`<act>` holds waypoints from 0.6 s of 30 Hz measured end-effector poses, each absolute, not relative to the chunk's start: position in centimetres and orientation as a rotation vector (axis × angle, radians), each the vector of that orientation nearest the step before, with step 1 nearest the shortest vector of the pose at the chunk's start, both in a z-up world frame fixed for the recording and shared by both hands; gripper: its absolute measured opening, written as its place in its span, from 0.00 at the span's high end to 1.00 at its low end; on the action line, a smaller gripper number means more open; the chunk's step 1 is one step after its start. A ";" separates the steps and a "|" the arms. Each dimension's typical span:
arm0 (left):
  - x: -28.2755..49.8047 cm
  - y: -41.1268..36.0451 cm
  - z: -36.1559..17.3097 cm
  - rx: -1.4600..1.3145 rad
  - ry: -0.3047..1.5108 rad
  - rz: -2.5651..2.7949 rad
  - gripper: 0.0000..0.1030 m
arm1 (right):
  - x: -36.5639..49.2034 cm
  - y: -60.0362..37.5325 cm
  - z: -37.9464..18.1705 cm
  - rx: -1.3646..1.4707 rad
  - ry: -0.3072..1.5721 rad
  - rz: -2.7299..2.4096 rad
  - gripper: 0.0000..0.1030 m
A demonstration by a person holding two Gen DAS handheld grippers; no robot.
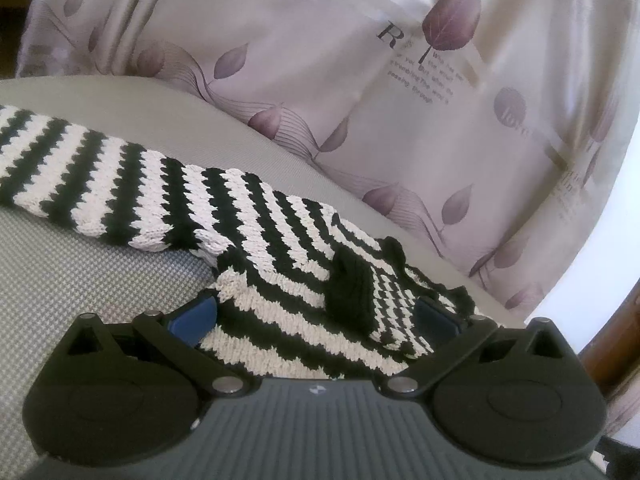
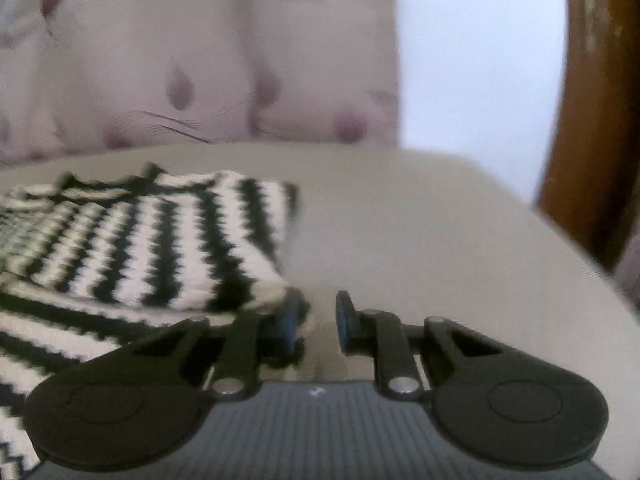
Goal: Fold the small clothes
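Left wrist view. Left gripper (image 1: 316,316) low in frame, fingers spread wide; blue pads (image 1: 192,316) visible on both sides. Striped knit sweater (image 1: 256,240) — black and white — lies between the fingers, bunched at the collar, which has a black trim flap standing up near centre. One sleeve (image 1: 76,176) stretches flat toward upper left. Sweater rests on a grey woven cushion (image 1: 80,280). Behind it, a pale satin sheet (image 1: 320,80) printed with purple leaves and text — "love" legible twice. Brown wood edge (image 1: 616,356) at far right.
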State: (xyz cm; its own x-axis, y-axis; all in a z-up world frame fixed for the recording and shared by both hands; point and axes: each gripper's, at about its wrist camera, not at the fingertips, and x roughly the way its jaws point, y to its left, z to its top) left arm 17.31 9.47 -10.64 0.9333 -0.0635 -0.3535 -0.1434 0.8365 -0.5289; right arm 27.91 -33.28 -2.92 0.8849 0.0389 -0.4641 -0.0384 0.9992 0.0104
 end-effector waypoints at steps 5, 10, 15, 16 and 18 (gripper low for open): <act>17.2 9.6 -10.7 -0.591 0.365 0.043 0.00 | 26.3 -34.9 -1.6 0.107 0.424 0.021 0.73; 17.3 9.4 -10.6 -0.583 0.369 0.045 0.00 | 27.5 -31.1 0.1 -0.075 0.358 0.127 0.73; 17.3 9.4 -10.4 -0.575 0.377 0.042 0.00 | 31.4 -26.8 -3.6 -0.345 0.487 0.162 0.74; 17.4 9.4 -10.3 -0.569 0.383 0.038 0.00 | 31.5 -26.5 -3.8 -0.362 0.480 0.162 0.74; 17.2 9.4 -9.8 -0.546 0.408 0.027 0.00 | 31.5 -26.6 -3.1 -0.349 0.507 0.155 0.73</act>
State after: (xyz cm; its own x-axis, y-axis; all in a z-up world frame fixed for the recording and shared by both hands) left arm 17.25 9.37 -9.79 0.9195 -0.0826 -0.3844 -0.1319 0.8562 -0.4995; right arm 31.49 -26.62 -3.07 0.8642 0.0595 -0.4996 -0.2304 0.9296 -0.2878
